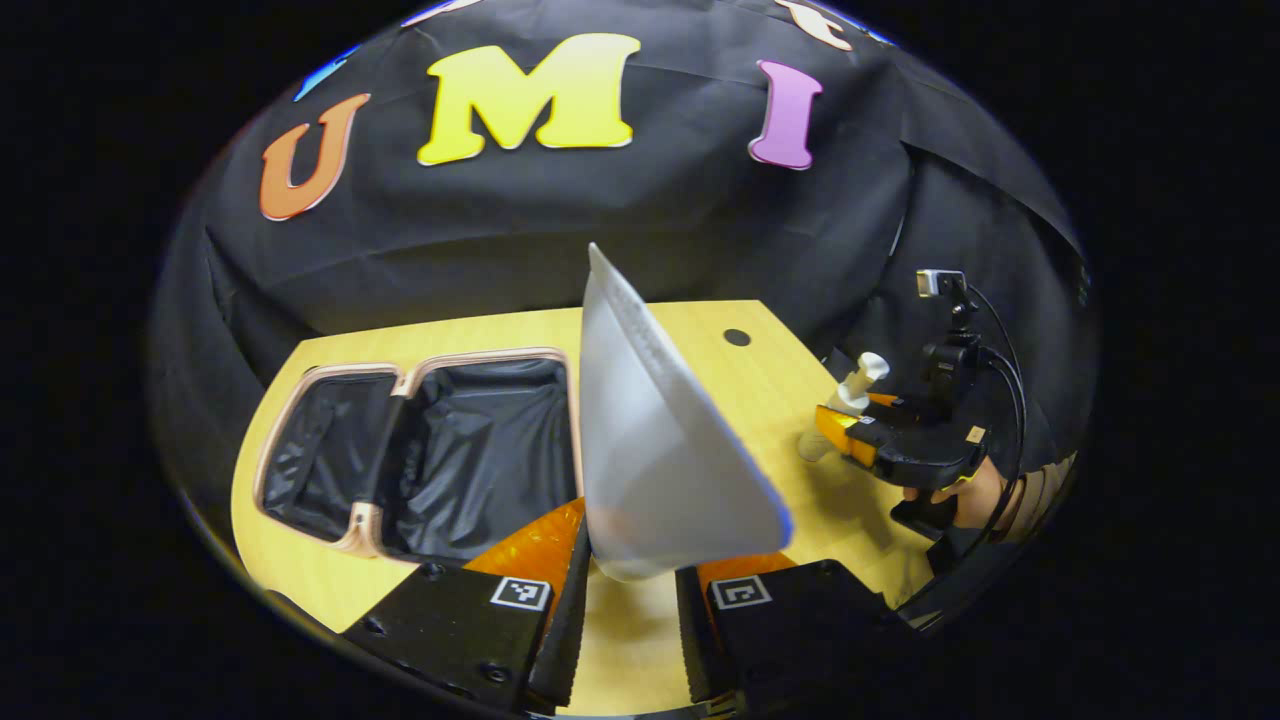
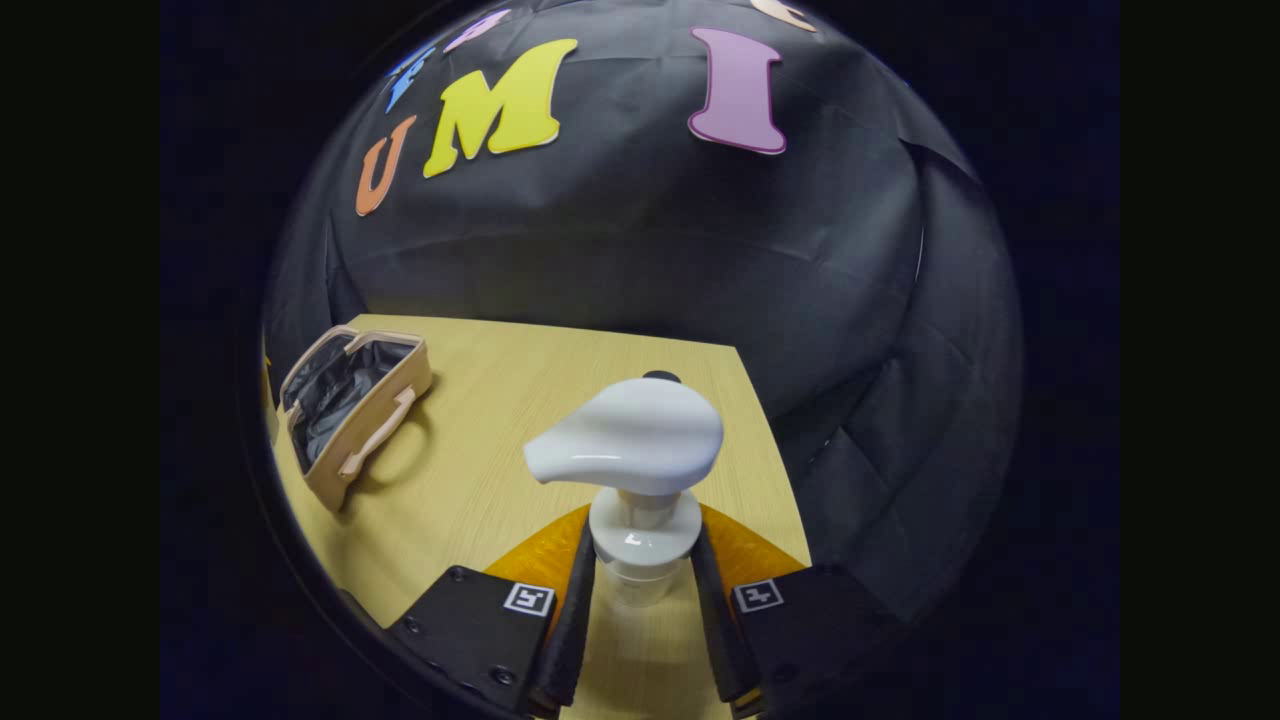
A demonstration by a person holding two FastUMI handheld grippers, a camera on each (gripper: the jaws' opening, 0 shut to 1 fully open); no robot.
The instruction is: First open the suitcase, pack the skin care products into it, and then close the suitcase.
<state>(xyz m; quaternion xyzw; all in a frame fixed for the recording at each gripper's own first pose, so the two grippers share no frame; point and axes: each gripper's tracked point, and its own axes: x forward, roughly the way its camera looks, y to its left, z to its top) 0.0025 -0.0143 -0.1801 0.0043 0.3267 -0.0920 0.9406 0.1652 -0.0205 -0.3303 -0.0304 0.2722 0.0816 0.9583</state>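
Your left claw is closed on the lower end of a pale tube, held upright just right of the suitcase, which lies open flat on the tabletop. Your right claw is clamped on the neck of a white pump bottle, well apart from the suitcase, above the tabletop's near right part.

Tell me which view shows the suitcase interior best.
The left gripper view: the suitcase lies open on the table, both dark-lined halves facing the camera. The right gripper view shows it far off and edge-on, mostly its outer shell and handle, with a sliver of lining.
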